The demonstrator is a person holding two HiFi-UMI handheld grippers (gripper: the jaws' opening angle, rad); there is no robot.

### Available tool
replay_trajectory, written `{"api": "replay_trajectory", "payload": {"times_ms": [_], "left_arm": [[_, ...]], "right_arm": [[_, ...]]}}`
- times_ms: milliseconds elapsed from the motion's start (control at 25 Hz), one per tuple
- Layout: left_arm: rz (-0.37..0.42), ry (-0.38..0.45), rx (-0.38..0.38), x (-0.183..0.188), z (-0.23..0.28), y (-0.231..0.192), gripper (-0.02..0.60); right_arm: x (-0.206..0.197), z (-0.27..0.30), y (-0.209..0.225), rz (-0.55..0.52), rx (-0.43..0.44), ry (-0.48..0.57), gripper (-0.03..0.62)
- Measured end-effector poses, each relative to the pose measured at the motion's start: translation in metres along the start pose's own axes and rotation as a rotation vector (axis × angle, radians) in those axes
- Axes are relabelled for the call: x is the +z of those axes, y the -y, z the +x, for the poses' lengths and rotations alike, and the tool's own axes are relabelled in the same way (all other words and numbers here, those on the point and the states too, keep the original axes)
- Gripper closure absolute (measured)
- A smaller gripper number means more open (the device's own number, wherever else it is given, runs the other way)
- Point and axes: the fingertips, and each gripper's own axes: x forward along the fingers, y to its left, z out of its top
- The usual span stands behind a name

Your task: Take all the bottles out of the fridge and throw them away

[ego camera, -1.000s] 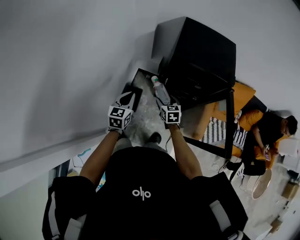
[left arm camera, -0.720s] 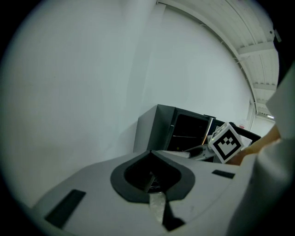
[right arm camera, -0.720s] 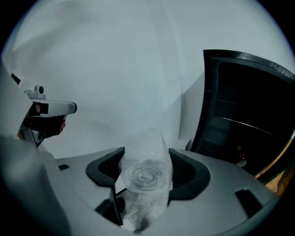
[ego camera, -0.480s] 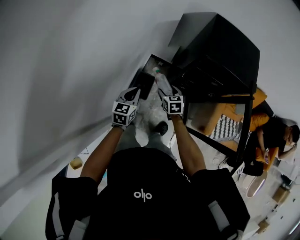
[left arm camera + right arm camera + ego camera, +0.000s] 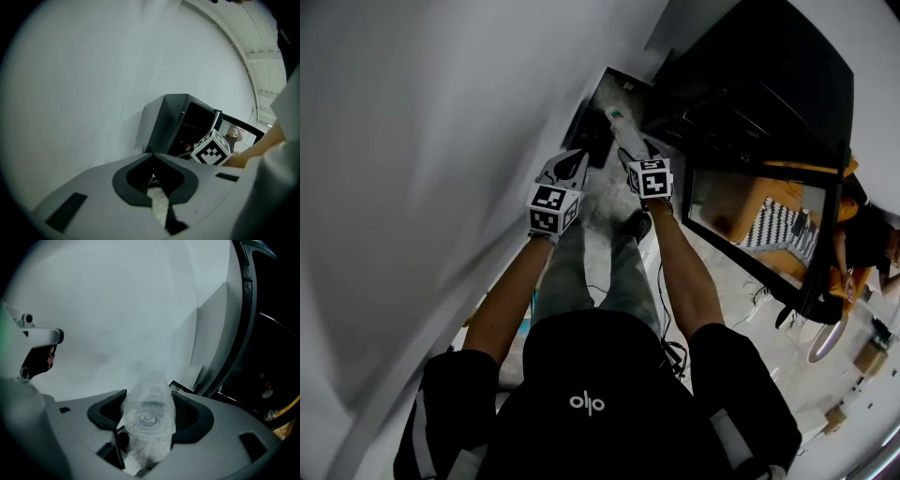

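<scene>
Lying lengthwise between the jaws of the right tool point(image 5: 149, 404), the clear bottle point(image 5: 148, 423) is clamped, cap end jutting ahead; the left tool point(image 5: 152, 159), just beside, is closed together and empty.

The bottle point(image 5: 149, 413) lies between the jaws of the right gripper point(image 5: 630, 153) and juts out ahead of it, with the left gripper point(image 5: 567, 170) just beside it on its left, the wall point(image 5: 422, 141) left of both, and the fridge point(image 5: 750, 84) ahead to the right.
</scene>
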Motion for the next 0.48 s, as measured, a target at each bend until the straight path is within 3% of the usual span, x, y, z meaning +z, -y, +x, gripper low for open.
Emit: {"api": "replay_trajectory", "payload": {"times_ms": [480], "left_arm": [[-0.049, -0.016, 0.031, -0.087, 0.071, -0.057, 0.575]], "right_arm": [[-0.081, 0.133, 0.013, 0.058, 0.013, -0.012, 0.286]]}}
